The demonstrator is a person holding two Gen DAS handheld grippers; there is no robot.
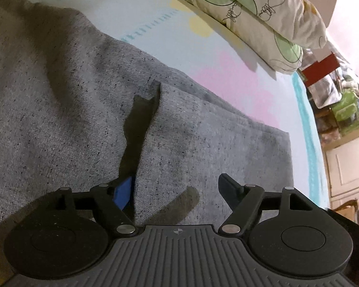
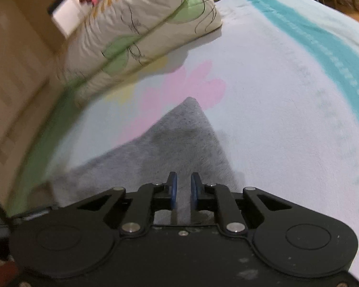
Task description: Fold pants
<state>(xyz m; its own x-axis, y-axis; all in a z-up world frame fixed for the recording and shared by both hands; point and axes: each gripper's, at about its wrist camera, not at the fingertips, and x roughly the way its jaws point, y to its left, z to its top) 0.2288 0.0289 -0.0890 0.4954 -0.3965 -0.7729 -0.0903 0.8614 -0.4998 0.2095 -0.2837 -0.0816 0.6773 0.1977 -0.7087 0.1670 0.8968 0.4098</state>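
Grey speckled pants [image 1: 88,110] lie spread on the bed, filling most of the left wrist view. My left gripper [image 1: 177,186] is open, its jaws wide apart and low over the cloth, with a fold edge running up from the left finger. In the right wrist view a pointed corner of the pants [image 2: 179,131] lies on the bedsheet. My right gripper [image 2: 183,185] has its jaws close together with the grey cloth running between the blue pads [image 2: 172,186]; it looks shut on the pants. The view is blurred.
The bedsheet [image 1: 239,79] is pale blue with pink and yellow flowers and a teal stripe [image 2: 323,47]. A quilted pillow [image 1: 263,12] with green leaf print lies along the far edge; it also shows in the right wrist view [image 2: 141,24]. Cluttered boxes [image 1: 342,100] stand beyond the bed.
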